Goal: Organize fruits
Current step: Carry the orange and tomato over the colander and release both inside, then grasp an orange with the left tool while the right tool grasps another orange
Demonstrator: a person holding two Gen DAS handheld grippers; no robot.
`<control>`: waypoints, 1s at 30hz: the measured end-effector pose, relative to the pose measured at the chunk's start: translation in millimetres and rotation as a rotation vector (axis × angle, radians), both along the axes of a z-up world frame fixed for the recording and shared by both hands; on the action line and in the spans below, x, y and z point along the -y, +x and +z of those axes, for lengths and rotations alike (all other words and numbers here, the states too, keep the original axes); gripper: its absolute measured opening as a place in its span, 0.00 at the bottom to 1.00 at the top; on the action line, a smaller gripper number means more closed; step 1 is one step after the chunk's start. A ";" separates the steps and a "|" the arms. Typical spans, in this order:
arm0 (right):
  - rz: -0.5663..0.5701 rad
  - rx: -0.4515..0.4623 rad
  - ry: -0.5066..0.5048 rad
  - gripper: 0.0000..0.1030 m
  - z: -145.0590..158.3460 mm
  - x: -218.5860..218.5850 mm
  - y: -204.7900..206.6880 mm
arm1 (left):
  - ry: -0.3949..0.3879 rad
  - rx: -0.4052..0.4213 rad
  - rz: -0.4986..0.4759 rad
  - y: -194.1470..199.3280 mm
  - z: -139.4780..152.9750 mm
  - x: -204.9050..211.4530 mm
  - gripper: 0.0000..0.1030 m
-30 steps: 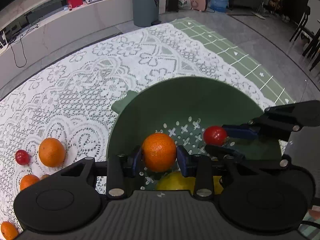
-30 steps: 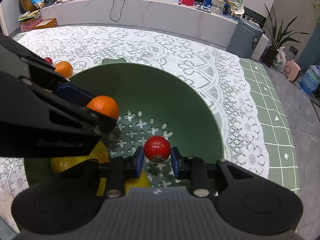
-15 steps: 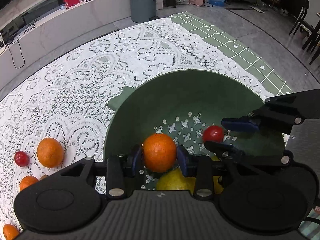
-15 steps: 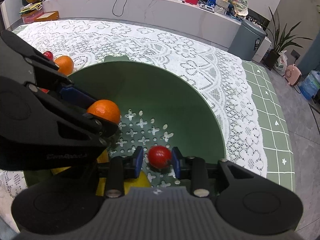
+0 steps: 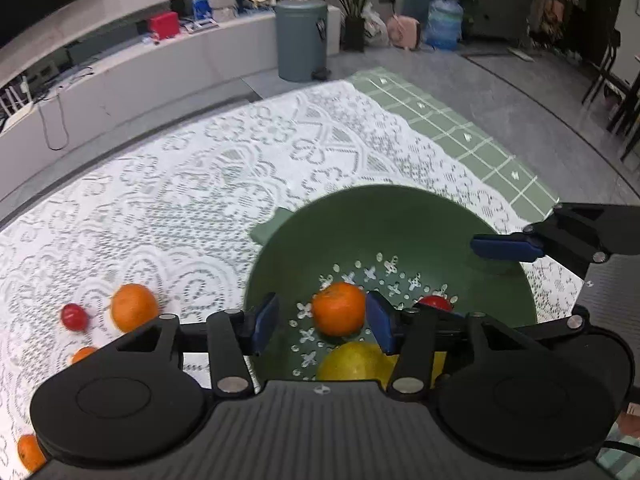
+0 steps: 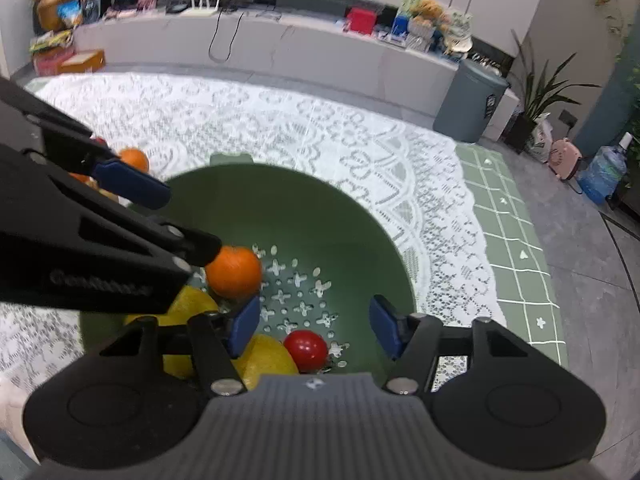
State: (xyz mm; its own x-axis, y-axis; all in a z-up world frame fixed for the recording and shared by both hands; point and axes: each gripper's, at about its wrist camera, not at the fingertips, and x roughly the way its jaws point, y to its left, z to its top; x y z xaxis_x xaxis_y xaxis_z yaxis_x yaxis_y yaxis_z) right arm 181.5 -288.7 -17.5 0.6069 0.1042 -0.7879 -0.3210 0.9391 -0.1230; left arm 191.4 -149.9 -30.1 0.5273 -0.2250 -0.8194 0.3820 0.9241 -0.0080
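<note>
Matt plastic colander (image 5: 400,224), lace tablecloth (image 5: 160,200)

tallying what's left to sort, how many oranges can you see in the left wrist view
4. One orange lies in the green colander. Three are on the lace cloth: one beside a red tomato, one half hidden by the left gripper, one at the lower left edge. More may be hidden.

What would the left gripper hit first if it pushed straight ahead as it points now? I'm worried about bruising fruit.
Most likely the orange lying in the green colander, which sits between the open left gripper fingers. Depth is unclear, so it may reach the perforated floor beside it.
</note>
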 end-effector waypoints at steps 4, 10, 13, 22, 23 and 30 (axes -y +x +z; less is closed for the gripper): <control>-0.044 0.050 0.040 0.68 10.0 -1.0 -14.9 | -0.013 0.036 0.030 -12.0 11.7 -13.1 0.58; -0.092 0.146 0.095 0.78 23.9 -10.8 -41.4 | -0.021 0.116 0.073 -37.4 26.3 -35.9 0.58; -0.103 0.200 0.094 0.83 26.1 -21.8 -55.2 | -0.037 0.146 0.101 -48.6 30.5 -49.8 0.58; -0.047 0.293 0.137 0.91 21.1 -65.5 -93.7 | -0.039 0.237 0.198 -85.8 25.6 -96.8 0.58; -0.042 0.294 0.144 0.91 20.3 -70.2 -96.9 | -0.039 0.242 0.209 -89.3 24.1 -101.5 0.58; 0.015 0.306 0.138 0.91 3.7 -103.3 -119.3 | -0.067 0.273 0.338 -115.2 11.5 -147.8 0.58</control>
State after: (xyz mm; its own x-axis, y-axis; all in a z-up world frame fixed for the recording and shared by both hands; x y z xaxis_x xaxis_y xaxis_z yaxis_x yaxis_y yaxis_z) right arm 62.3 -185.4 -13.8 0.8107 0.2077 -0.5474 -0.3024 0.9491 -0.0878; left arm 76.2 -2.1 -18.6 0.7753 -0.0507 -0.6296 0.0550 0.9984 -0.0127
